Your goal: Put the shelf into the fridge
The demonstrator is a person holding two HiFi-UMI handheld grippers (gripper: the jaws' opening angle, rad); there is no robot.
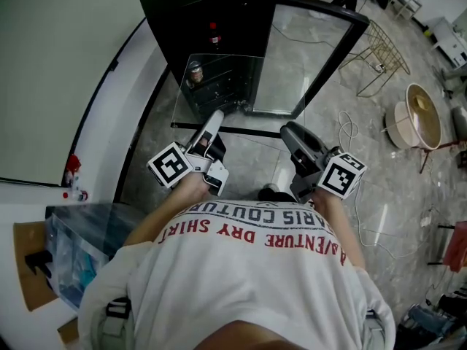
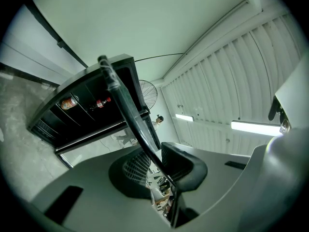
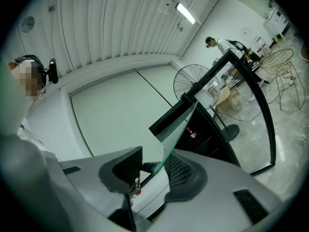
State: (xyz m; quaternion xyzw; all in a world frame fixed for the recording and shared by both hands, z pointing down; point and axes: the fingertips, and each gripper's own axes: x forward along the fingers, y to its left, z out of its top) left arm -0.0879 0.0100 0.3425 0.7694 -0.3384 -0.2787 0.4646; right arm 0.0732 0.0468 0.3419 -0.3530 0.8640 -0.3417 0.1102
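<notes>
I hold a clear glass shelf point(image 1: 219, 86) with a dark near edge out level in front of the person, its far edge at the mouth of the open black fridge point(image 1: 211, 9). My left gripper point(image 1: 217, 115) is shut on the shelf's near edge at the left; in the left gripper view the dark trim point(image 2: 123, 100) runs between the jaws of this gripper point(image 2: 157, 170). My right gripper point(image 1: 287, 130) grips the right end, and the greenish pane edge point(image 3: 176, 132) passes between the jaws of that gripper point(image 3: 154, 170). A red bottle point(image 1: 214, 35) and a can point(image 1: 195, 71) sit inside the fridge.
The fridge's glass door point(image 1: 306, 57) stands swung open to the right. A gold wire chair point(image 1: 383, 53), a round basin point(image 1: 419, 115) and a loose cable point(image 1: 350, 133) are on the floor at right. A clear plastic box point(image 1: 80, 246) sits at left. A floor fan point(image 3: 190, 83) stands beyond.
</notes>
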